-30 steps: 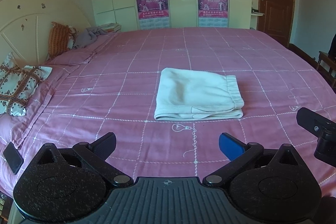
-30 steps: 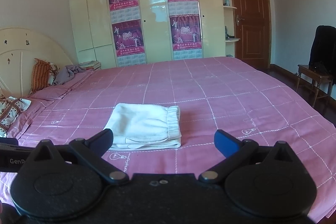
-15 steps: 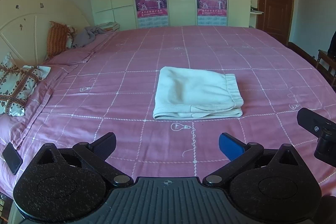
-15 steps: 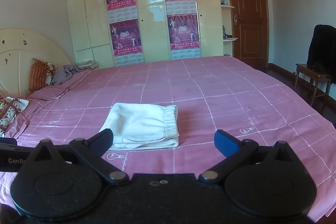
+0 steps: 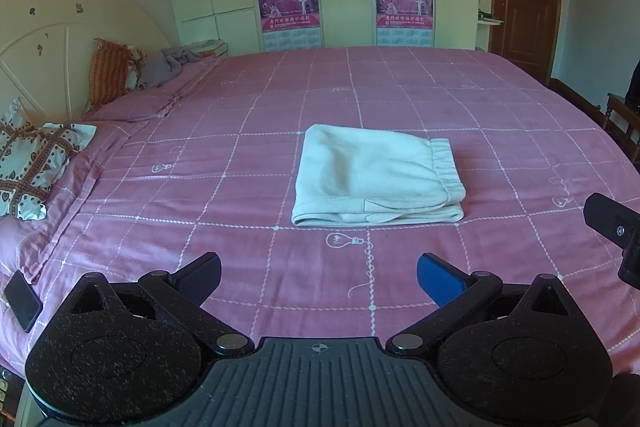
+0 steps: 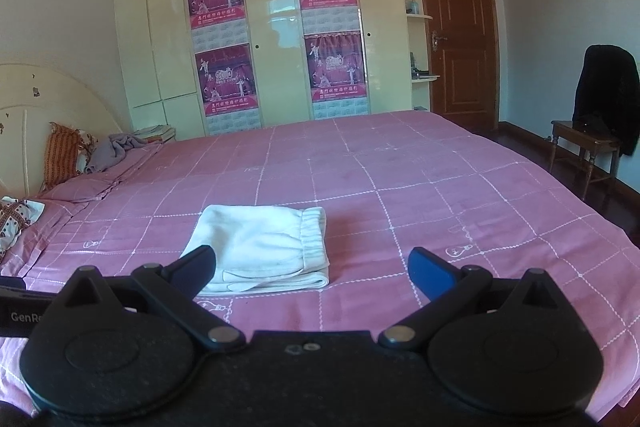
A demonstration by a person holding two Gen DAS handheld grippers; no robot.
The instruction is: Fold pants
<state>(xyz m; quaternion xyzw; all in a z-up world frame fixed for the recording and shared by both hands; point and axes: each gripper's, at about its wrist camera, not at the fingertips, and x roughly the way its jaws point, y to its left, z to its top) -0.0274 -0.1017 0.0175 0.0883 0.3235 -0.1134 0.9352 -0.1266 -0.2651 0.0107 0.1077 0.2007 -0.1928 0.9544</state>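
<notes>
1. Already folded: pants (image 5: pixel 376 175) lying as a compact white rectangle on the pink bedspread (image 5: pixel 240 115), near the middle of the bed, elastic waistband on the right edge, stacked layers showing along the near edge.
2. Left gripper (image 5: pixel 319 275) held back over the near part of the bed, fingers (image 5: pixel 200 273) spread wide apart, nothing between them, no contact with cloth.
3. Right gripper (image 6: pixel 312 269) likewise spread wide and empty; from its own view, dark left finger overlapping the near left corner of the pants (image 6: pixel 260 247) in the picture only, apparently above and short of the cloth rather than touching.
4. Part of the right gripper's body visible at the far right edge of the left view, beside the left one.
5. Step in hand, as a judgement: final stage, folding looks complete, both tools clear of the bundle.
6. Next move, if any: probably only a check or light tidy. Near edge shows slightly uneven layers with a small flap sticking out; squaring it would call for a low approach and a gentle pinch or press on the near edge without dragging the top layer.
7. Also on the bed: patterned pillow (image 5: pixel 32 167) and a dark phone (image 5: pixel 22 301) at the left, well apart from the pants.
</notes>
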